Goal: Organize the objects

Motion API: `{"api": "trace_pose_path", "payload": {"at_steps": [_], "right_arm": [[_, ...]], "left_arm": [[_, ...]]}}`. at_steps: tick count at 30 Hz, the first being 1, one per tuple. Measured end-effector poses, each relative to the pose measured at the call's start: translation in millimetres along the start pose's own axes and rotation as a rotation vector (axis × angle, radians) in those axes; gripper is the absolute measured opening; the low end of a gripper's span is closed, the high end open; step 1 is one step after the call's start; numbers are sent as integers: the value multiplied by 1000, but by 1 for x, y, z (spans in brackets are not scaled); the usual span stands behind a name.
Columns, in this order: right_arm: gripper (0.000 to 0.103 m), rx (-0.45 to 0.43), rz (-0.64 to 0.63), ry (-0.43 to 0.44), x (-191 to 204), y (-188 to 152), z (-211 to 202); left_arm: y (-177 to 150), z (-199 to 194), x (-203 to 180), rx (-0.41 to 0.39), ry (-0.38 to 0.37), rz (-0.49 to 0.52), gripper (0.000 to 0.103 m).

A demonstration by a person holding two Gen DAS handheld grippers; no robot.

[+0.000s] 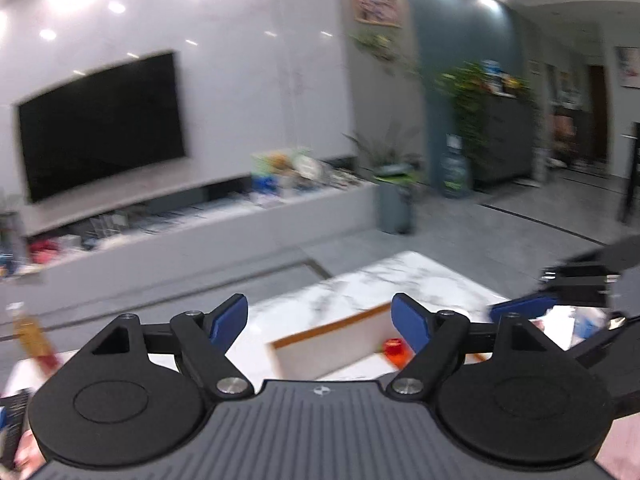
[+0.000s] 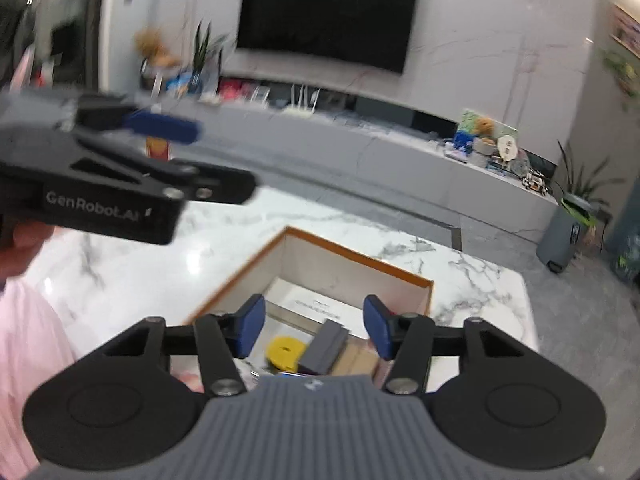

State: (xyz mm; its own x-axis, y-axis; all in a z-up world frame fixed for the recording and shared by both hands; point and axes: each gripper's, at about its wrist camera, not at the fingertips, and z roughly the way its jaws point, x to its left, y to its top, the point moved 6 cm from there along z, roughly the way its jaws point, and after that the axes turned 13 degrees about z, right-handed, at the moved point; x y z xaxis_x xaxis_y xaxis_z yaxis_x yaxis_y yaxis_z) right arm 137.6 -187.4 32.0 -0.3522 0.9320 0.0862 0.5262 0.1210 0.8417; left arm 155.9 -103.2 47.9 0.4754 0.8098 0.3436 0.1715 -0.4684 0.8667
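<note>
Currently both the left gripper (image 1: pixel 320 322) and right gripper (image 2: pixel 314 328) hover wide and empty above the wood-rimmed box (image 2: pixel 360 256) on the marble worktop (image 2: pixel 160 248), so the next move probably calls for selecting another loose object.

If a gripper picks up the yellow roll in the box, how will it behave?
The yellow roll looks like a tape ring lying flat, so it is probably light. Being round, it may roll away if set on its edge. It lies close against the grey block inside the box, so the fingers may have little room.
</note>
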Motion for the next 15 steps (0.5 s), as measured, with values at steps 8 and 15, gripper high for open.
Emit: {"api": "trace_pose_path", "payload": {"at_steps": [8,15], "right_arm": [[70,-128,148,-76,11,-34,-37],[73,-85,208,-121,4,-59,-16]], "left_arm": [[-36,-29,-14,21,103,-122,94],[-60,-18,-13,96,110,-183,94]]}}
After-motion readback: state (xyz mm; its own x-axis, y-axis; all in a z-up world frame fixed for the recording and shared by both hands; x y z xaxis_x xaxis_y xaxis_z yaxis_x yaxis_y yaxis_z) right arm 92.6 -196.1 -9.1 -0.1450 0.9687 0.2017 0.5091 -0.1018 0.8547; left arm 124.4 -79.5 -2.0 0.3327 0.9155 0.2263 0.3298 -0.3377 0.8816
